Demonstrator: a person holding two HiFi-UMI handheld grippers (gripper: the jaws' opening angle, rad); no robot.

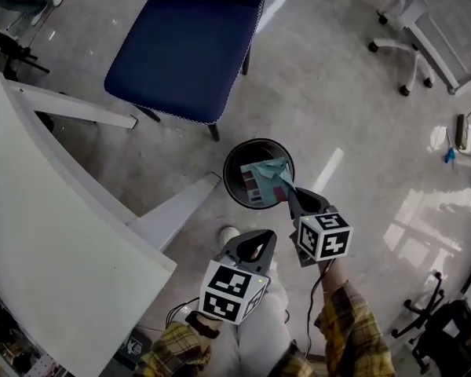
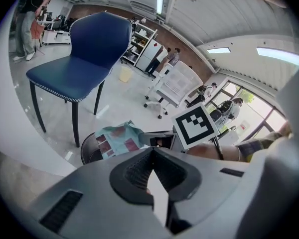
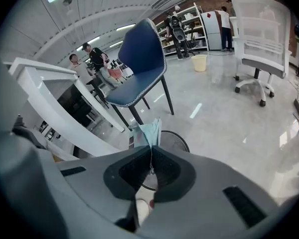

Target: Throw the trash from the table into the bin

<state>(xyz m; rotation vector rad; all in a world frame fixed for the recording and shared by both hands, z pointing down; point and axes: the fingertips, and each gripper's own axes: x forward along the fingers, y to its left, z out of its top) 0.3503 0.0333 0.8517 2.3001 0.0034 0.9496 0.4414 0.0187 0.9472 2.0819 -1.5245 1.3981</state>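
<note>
So as to fall in, held over round black bin (image 1: 228, 171): crumpled teal paper wrapper (image 1: 264, 181), pinched in clamped right gripper (image 1: 287, 189); left gripper (image 1: 256, 243) closed, empty, beside.

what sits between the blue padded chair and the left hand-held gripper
A round black bin, a teal printed wrapper over its mouth; seen in head view.

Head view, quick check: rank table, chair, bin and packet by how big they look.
1. Table: largest, though cropped and nearer the camera.
2. Chair.
3. Bin.
4. Packet: smallest, seen over the bin's mouth.
</note>
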